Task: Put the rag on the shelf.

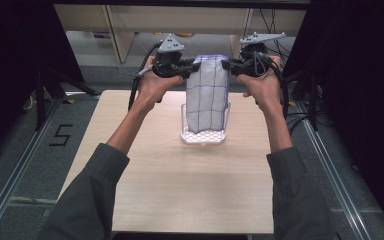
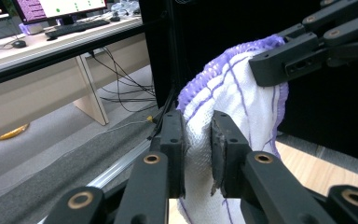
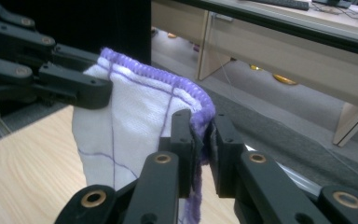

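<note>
A white cloth point(image 1: 208, 92) with thin purple grid lines and a purple hem hangs between my two grippers, above the far middle of the table. My left gripper point(image 1: 192, 66) is shut on its upper left corner, and my right gripper point(image 1: 226, 65) is shut on its upper right corner. The cloth's lower end drops into a small clear basket point(image 1: 205, 136) with a perforated white base. In the left gripper view the cloth point(image 2: 223, 100) is pinched between my own jaws point(image 2: 198, 147), with the other gripper point(image 2: 279, 63) gripping its far corner. In the right gripper view the purple hem point(image 3: 200, 109) sits between my jaws point(image 3: 203, 140).
The light wooden table point(image 1: 180, 190) has bare surface in front of the basket. Black frames and stands rise at both sides, and cables trail over the grey floor at the right. Desks point(image 3: 279, 42) and a keyboard point(image 2: 77, 28) stand beyond the far edge.
</note>
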